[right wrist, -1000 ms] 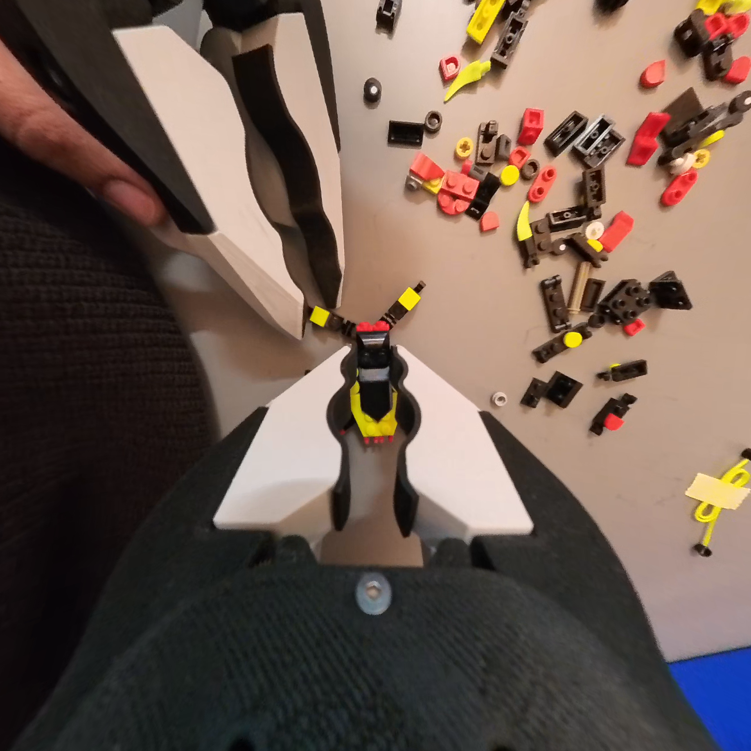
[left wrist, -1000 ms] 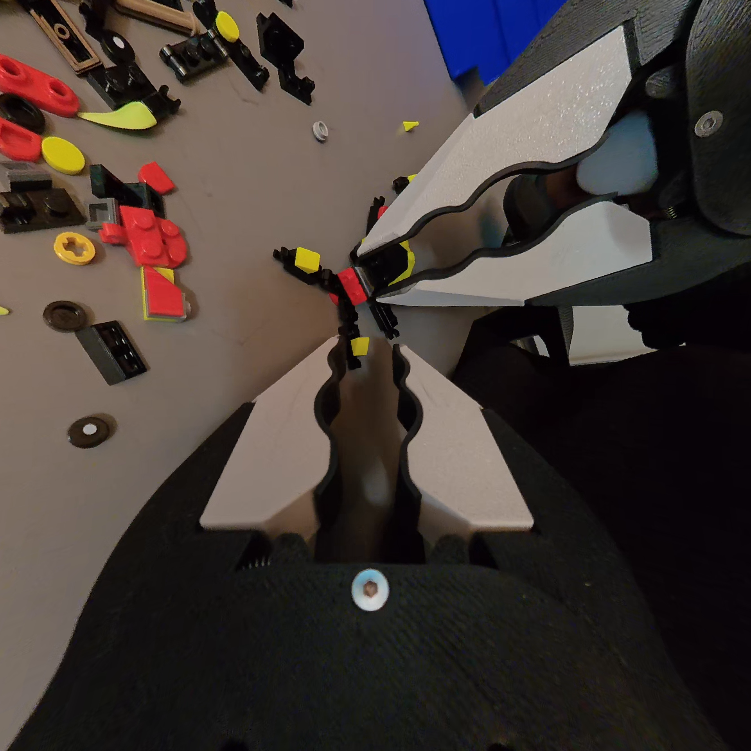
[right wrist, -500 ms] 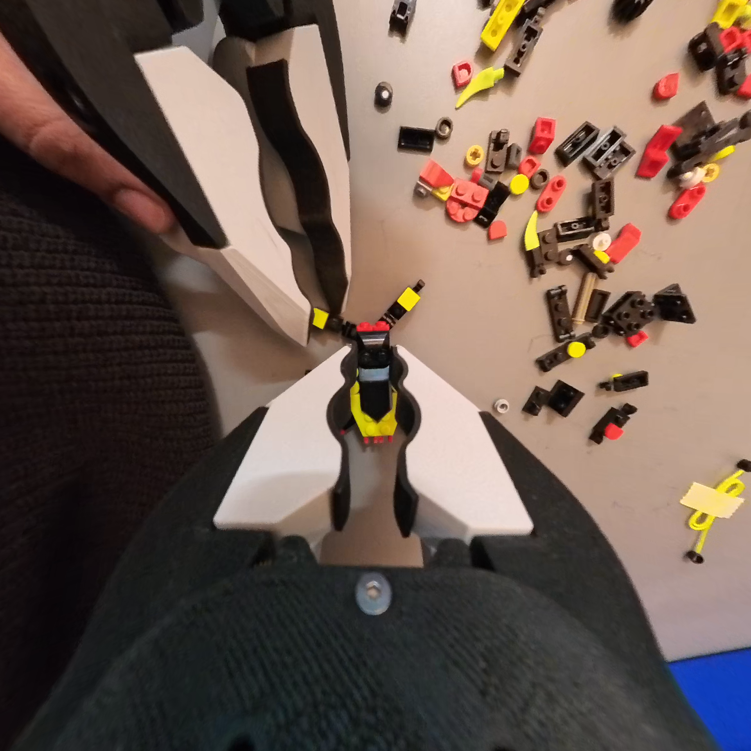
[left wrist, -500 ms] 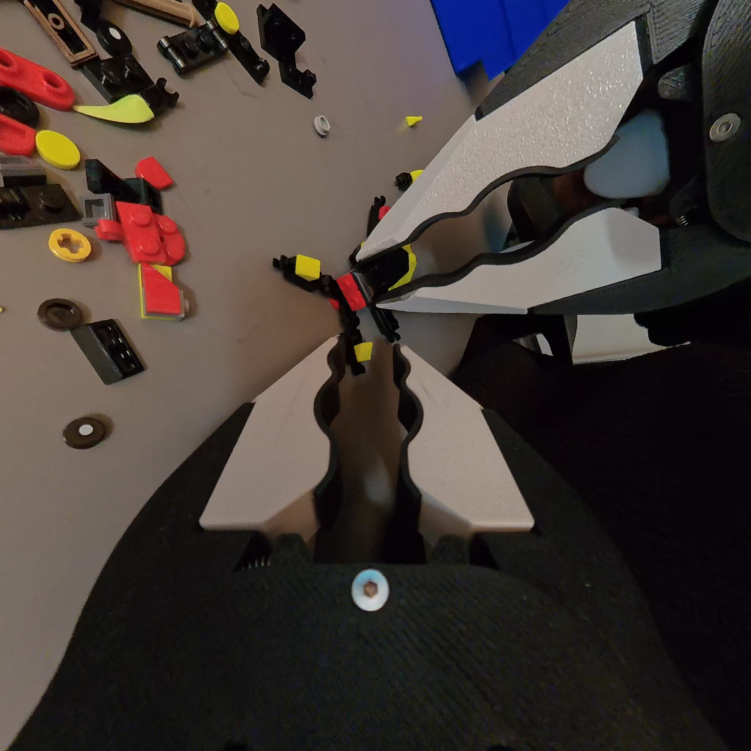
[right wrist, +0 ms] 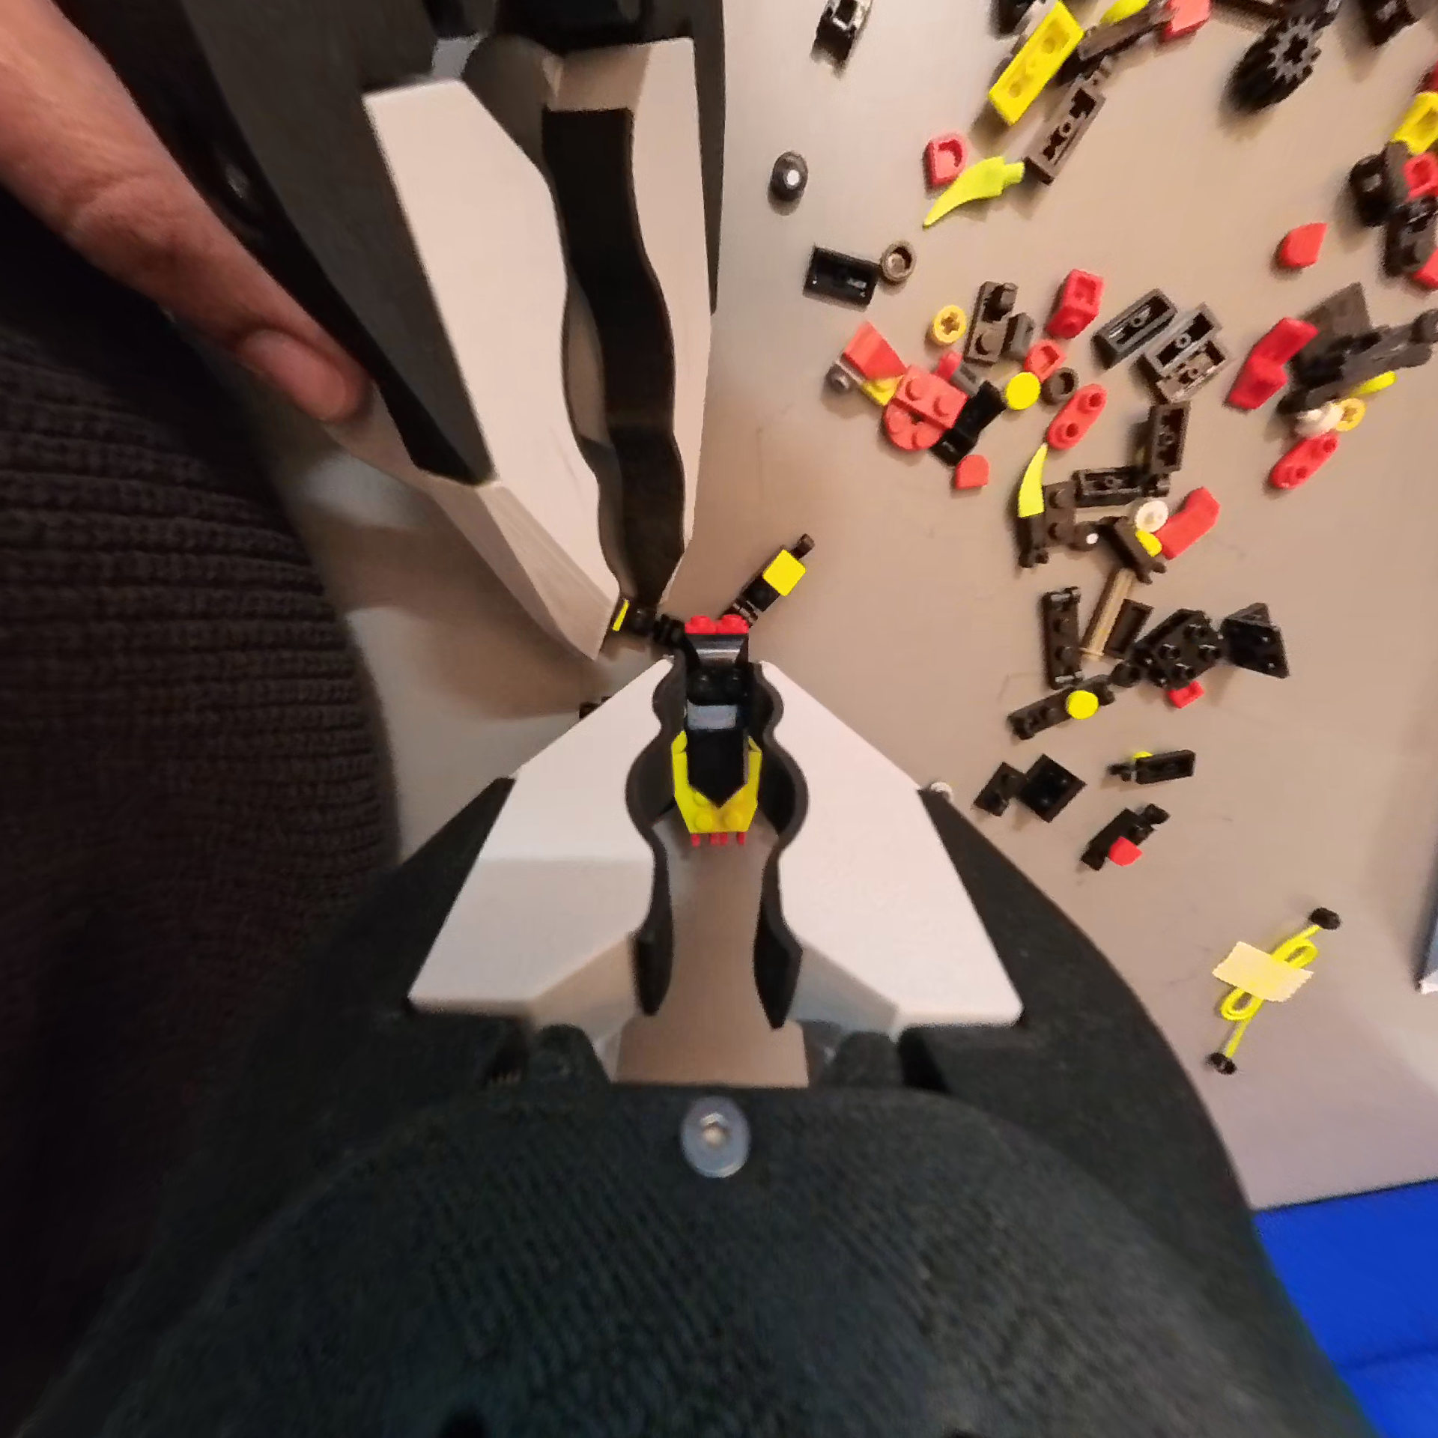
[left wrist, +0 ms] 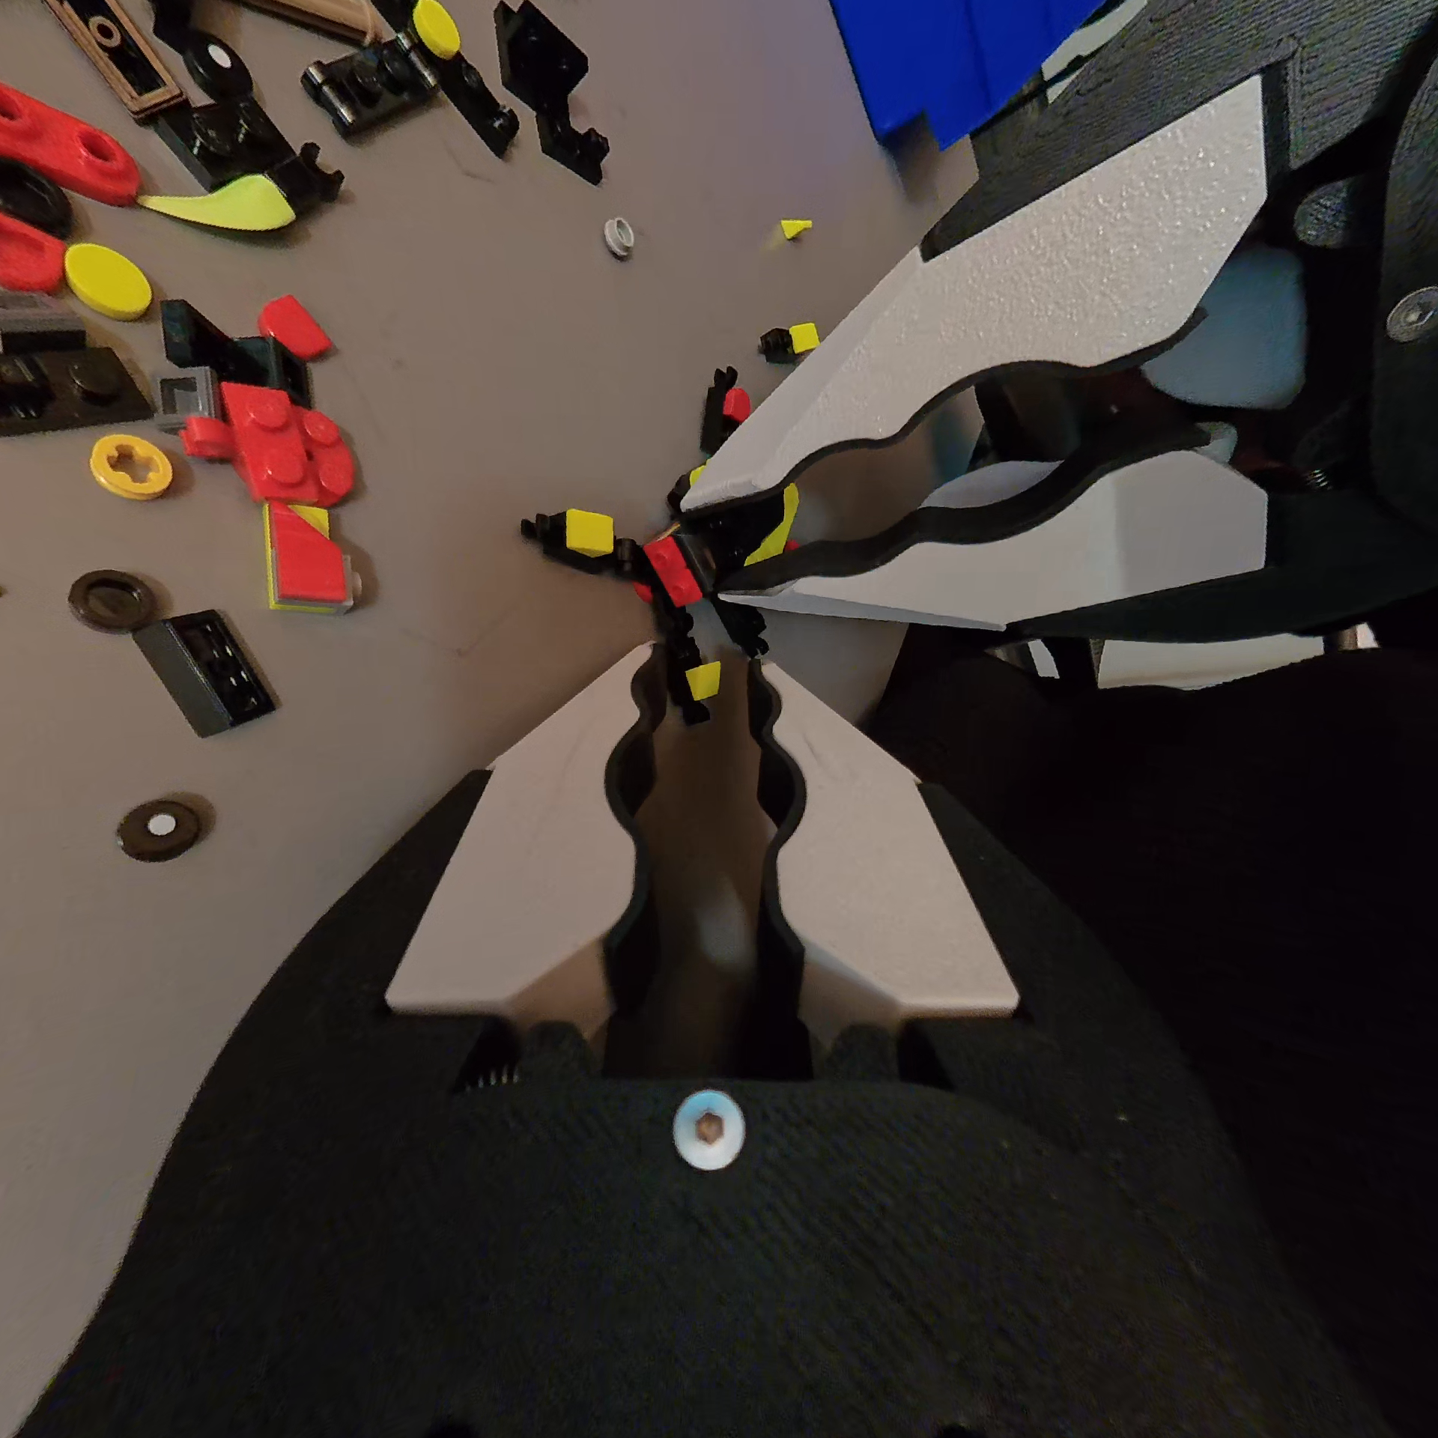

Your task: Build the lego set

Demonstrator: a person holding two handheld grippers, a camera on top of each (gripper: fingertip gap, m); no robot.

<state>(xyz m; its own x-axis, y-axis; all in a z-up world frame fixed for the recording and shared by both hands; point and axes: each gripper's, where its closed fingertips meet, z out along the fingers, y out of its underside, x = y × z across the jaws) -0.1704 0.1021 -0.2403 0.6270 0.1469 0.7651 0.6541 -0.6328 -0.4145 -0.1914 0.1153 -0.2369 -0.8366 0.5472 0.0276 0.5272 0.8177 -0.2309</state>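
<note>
Right wrist view, what do you see?

— The right gripper [right wrist: 712,677] squeezes the little lego model [right wrist: 716,747] above the table [right wrist: 856,622]. The left gripper [left wrist: 700,661] stays a bit open around one thin leg [left wrist: 692,677].

— Is it strong?

— No, light and snappy. Hold the fat middle.

The small lego model [right wrist: 716,747] is black along its back, with a grey band, yellow flanks, red studs at both ends and black limbs bearing yellow square tiles [right wrist: 782,576]. Both grippers — the left gripper [left wrist: 700,677] and the right gripper [right wrist: 716,685] — have pale grey fingers [left wrist: 545,840] lined with wavy black pads, set in black textured bodies. Loose lego pieces [right wrist: 1167,467] in red, black, yellow and lime scatter over the plain grey-beige table [left wrist: 467,327]; a bright blue patch [left wrist: 934,62] lies at the far right.
</note>
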